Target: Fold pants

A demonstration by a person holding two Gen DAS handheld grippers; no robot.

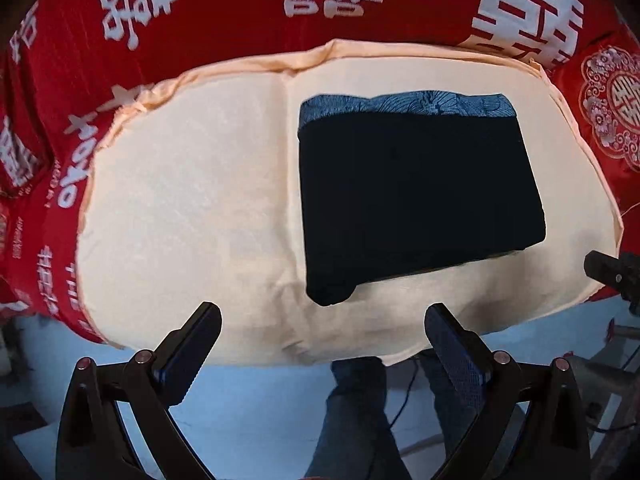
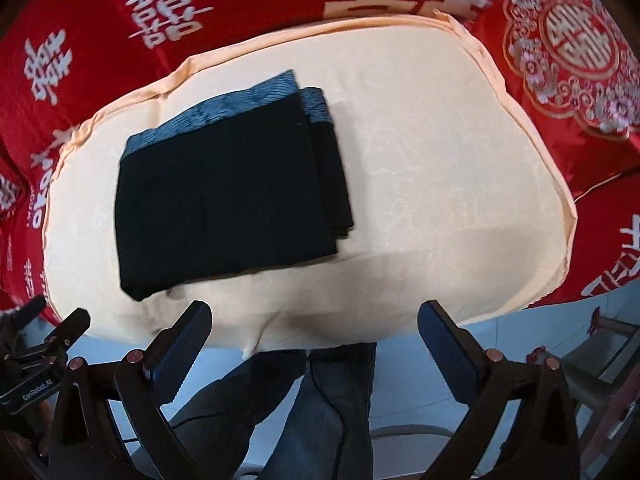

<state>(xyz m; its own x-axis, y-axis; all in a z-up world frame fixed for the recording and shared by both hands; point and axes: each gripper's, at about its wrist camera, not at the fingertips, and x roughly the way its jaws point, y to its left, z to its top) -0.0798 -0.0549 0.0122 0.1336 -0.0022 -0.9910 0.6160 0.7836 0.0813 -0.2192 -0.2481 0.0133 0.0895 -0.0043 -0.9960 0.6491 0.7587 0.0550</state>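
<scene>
The black pants (image 1: 416, 196) lie folded into a compact rectangle on a cream cloth (image 1: 192, 208), with a blue patterned waistband along the far edge. They also show in the right wrist view (image 2: 224, 196), left of centre on the cream cloth (image 2: 432, 184). My left gripper (image 1: 322, 322) is open and empty, held above the near edge of the cloth, short of the pants. My right gripper (image 2: 314, 320) is open and empty, also above the near edge, to the right of the pants. Part of the right gripper shows at the right edge of the left wrist view (image 1: 612, 270).
A red bedspread with white characters (image 1: 240, 4) surrounds the cream cloth and also shows in the right wrist view (image 2: 120, 20). The person's legs in jeans (image 2: 320, 408) and a pale blue floor (image 1: 248, 412) are below the bed edge. The left gripper's body shows at lower left (image 2: 36, 360).
</scene>
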